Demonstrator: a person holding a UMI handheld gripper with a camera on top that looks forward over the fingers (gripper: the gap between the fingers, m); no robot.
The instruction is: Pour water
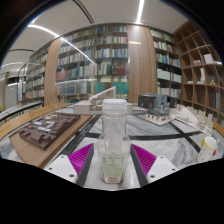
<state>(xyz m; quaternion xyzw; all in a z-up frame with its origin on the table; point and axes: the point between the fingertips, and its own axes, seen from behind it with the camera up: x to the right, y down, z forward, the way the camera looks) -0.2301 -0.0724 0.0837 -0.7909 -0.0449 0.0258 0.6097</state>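
Observation:
A clear plastic bottle (pixel 114 125) with a pale cap stands upright between my fingers, with clear liquid in it and a small label near its base. My gripper (pixel 113 148) is shut on the bottle; the pink pads (pixel 82 157) press on its two sides. The bottle's base sits low between the fingers, over a white table (pixel 175 148) with dark stripes. No cup or other vessel for the water can be clearly made out.
A brown wooden building model (pixel 50 128) lies on the table ahead to the left. Small grey and white models (pixel 150 102) stand beyond the bottle and to the right (pixel 192 118). Tall bookshelves (pixel 100 60) fill the back wall.

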